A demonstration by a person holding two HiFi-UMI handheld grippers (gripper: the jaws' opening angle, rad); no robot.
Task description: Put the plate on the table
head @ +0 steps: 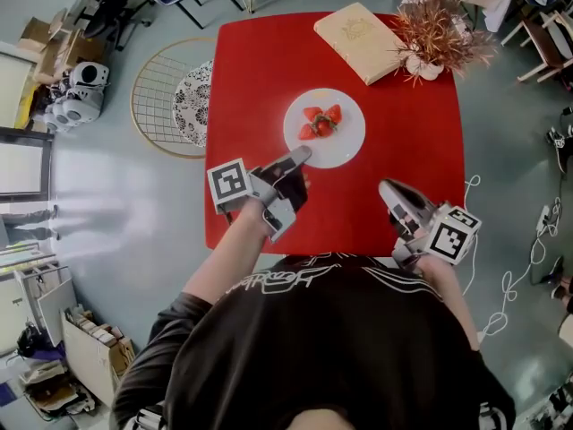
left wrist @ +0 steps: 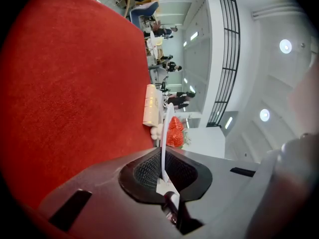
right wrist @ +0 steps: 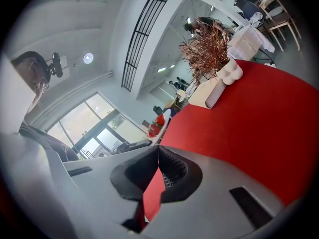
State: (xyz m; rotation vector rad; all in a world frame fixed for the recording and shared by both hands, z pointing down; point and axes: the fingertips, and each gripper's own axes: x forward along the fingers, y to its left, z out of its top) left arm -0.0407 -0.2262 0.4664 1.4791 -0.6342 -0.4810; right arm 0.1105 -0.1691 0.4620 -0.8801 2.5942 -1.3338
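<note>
A white plate [head: 345, 141] with a few strawberries [head: 320, 122] lies level at the middle of the red table [head: 269, 70]; I cannot tell whether it touches the cloth. My left gripper [head: 302, 156] is shut on its near-left rim. The left gripper view shows that rim edge-on, a thin white plate [left wrist: 165, 133] edge pinched between the pads of the left gripper [left wrist: 163, 158], with the strawberries [left wrist: 175, 132] beyond. To the right of the plate, near the front edge, my right gripper [head: 384, 187] is shut with nothing in it. The right gripper [right wrist: 158, 151] looks across the table [right wrist: 259, 133] toward the strawberries [right wrist: 159, 121].
A tan book [head: 360, 41] and a dried plant in a white vase [head: 434, 34] stand at the table's far right corner. On the floor to the left is a round wire rack [head: 166, 97] with a patterned dish [head: 192, 104]. Chairs stand beyond the table, and cables [head: 524, 267] trail at right.
</note>
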